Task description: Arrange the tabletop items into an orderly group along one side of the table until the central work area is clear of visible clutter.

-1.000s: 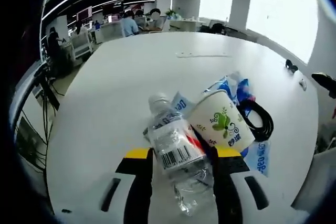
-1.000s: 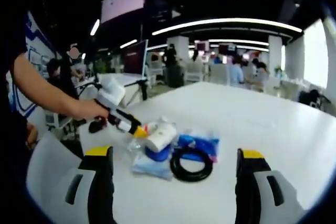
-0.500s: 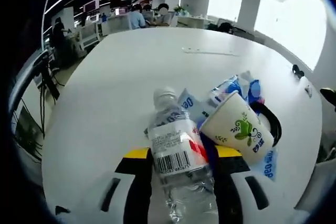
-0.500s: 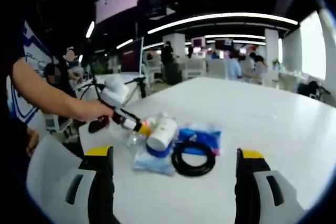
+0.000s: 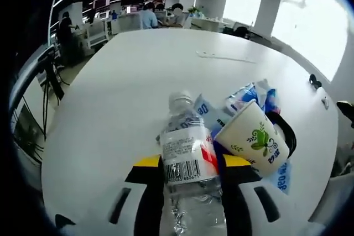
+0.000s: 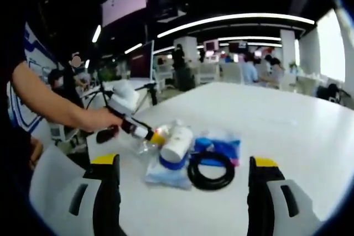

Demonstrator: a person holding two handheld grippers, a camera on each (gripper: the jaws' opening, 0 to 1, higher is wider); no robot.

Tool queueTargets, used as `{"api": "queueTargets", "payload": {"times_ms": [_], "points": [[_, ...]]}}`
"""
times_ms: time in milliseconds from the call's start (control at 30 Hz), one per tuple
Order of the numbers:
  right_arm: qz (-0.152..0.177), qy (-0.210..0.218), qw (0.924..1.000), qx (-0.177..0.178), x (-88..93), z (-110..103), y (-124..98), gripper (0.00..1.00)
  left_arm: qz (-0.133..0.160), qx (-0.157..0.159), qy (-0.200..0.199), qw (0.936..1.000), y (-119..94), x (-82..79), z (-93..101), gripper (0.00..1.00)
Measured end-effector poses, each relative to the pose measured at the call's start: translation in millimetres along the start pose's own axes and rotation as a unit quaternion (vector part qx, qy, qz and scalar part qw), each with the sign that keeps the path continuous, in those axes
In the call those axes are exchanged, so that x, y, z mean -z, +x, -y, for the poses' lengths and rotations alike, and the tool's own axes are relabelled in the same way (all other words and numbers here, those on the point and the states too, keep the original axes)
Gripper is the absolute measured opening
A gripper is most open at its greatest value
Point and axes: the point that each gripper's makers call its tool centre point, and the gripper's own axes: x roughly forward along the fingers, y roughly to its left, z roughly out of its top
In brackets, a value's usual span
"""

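- Left gripper (image 5: 191,178) clamps a clear water bottle (image 5: 188,158), low centre of the left gripper view, touching a paper cup (image 5: 254,139).
- Right gripper (image 6: 180,189) spread wide, empty — black cable coil (image 6: 210,169) mid-frame on the white table (image 6: 287,131).
- Set the bottle snug against the pile; avoid tipping the cup.
- Bottle label: barcode, text unreadable.

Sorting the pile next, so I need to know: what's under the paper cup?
The cup lies tipped on blue-and-white packets, beside the bottle and the black cable coil. Whatever lies directly beneath it is covered.
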Motion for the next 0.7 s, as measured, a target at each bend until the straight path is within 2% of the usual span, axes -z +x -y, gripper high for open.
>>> {"api": "queueTargets", "payload": {"times_ms": [167,233,300,433,700], "points": [[-0.002,-0.002,1.0,-0.005,-0.4,-3.3,5.7,0.94,0.011,0.008,0.001,0.9999,-4.6,-1.8,-3.9,0.37],[-0.002,-0.003,1.0,-0.007,-1.4,-4.5,7.5,0.94,0.022,0.014,0.002,0.9997,-6.7,-3.2,-4.8,0.37],[-0.002,-0.003,1.0,-0.009,-1.9,-5.8,9.1,0.94,0.045,0.024,0.012,0.9986,-8.9,-7.8,-4.6,0.37],[-0.001,-0.001,1.0,-0.01,-2.5,-6.5,11.1,0.94,0.056,0.025,0.016,0.998,-15.2,-7.2,-6.5,0.36],[-0.006,-0.009,0.9998,-0.014,-0.2,-11.5,12.5,0.94,0.111,0.027,0.025,0.9932,-29.4,-23.3,-13.3,0.37]]}}
